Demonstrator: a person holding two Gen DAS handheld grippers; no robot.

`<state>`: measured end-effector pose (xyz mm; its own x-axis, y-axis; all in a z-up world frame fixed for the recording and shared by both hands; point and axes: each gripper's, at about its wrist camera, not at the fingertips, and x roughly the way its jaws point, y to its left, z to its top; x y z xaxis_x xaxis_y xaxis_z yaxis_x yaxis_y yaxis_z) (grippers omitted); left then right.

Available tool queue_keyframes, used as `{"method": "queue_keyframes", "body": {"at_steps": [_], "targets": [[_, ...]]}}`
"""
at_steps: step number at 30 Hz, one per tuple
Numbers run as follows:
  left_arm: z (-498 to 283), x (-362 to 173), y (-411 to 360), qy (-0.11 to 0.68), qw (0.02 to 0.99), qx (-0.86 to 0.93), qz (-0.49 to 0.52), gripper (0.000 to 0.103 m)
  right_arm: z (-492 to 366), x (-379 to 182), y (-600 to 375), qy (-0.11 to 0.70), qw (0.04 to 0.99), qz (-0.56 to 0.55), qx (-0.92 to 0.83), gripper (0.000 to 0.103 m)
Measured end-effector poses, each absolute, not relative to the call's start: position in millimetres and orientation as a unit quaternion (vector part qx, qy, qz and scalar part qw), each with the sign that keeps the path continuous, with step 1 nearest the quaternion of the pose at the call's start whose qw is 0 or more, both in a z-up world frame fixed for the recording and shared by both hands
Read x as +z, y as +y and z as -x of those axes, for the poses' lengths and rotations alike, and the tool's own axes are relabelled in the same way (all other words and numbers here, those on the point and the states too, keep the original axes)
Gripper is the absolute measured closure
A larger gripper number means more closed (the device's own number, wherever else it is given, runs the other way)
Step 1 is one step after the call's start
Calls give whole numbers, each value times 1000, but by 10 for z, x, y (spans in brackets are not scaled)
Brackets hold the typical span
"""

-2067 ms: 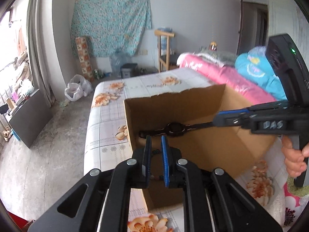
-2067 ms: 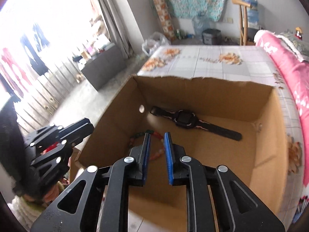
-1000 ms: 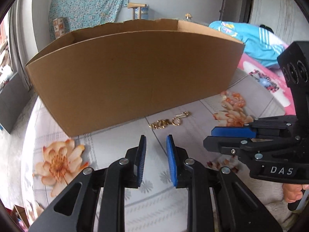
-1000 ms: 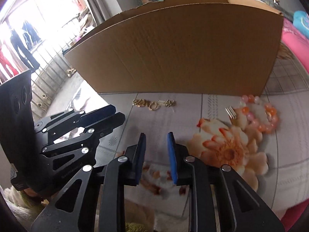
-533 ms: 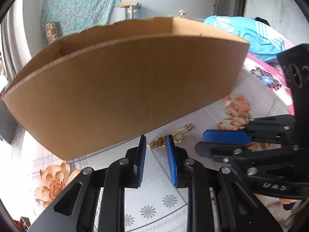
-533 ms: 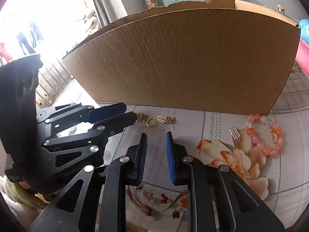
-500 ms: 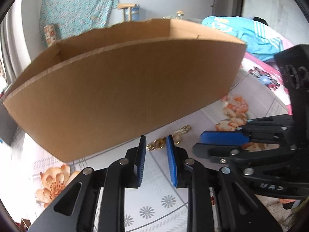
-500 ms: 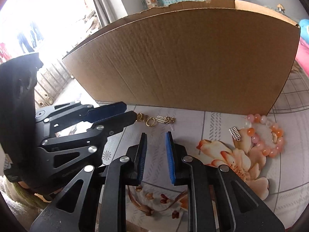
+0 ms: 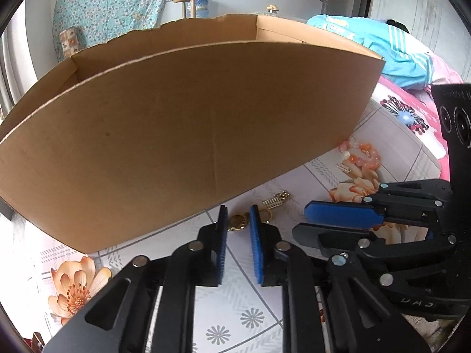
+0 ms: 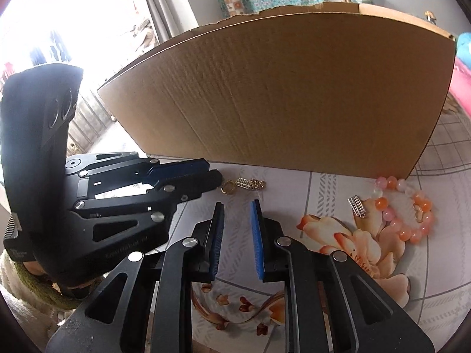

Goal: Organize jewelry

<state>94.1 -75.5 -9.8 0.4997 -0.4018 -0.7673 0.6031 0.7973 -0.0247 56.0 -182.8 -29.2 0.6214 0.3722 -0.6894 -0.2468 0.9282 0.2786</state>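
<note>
Nearest in the left wrist view, the left gripper (image 9: 238, 216) points steeply down at the floral tablecloth (image 9: 235, 317), its blue pads a narrow gap apart and just now drawing closer, with the gold chain jewelry (image 9: 239, 223) lying on the cloth between the fingertips; whether the pads already press on it cannot be told. Part of that piece is covered by the gripper's fingers, and its coiled end (image 9: 276, 200) trails toward the cardboard box. Just to the side, the right gripper (image 9: 300, 220) reaches in across the cloth, its jaws nearly together with nothing between them. In the right wrist view the same right gripper (image 10: 237, 206) hovers over bare cloth with only a slim gap between its pads, short of the gold chain jewelry (image 10: 244, 184); the left gripper (image 10: 213, 178) lies low on the cloth at the chain's end. Beside a printed flower sits a small silver clip (image 10: 356, 206), touching or just beside the pink and orange bead bracelet (image 10: 412, 211). Behind all this the tall wall of the cardboard box (image 10: 294, 103) blocks most of the room and hides its own inside. Beyond it show a turquoise floral cloth (image 9: 112, 6) on the wall and bright bedding (image 9: 382, 44), partly cut off.
</note>
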Motion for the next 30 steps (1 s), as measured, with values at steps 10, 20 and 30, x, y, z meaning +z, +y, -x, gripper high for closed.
{"method": "queue_keyframes", "body": {"at_steps": [10, 20, 30], "targets": [[-868, -106, -796, 396, 853, -293, -171, 94, -542, -320, -1913, 399, 895, -92, 177, 87], [-818, -103, -848, 394, 853, -288, -186, 102, -545, -310, -1840, 398, 897, -90, 171, 87], [-675, -132, -575, 395, 865, -280, -133, 103, -553, -310, -1793, 399, 897, -86, 168, 87]]}}
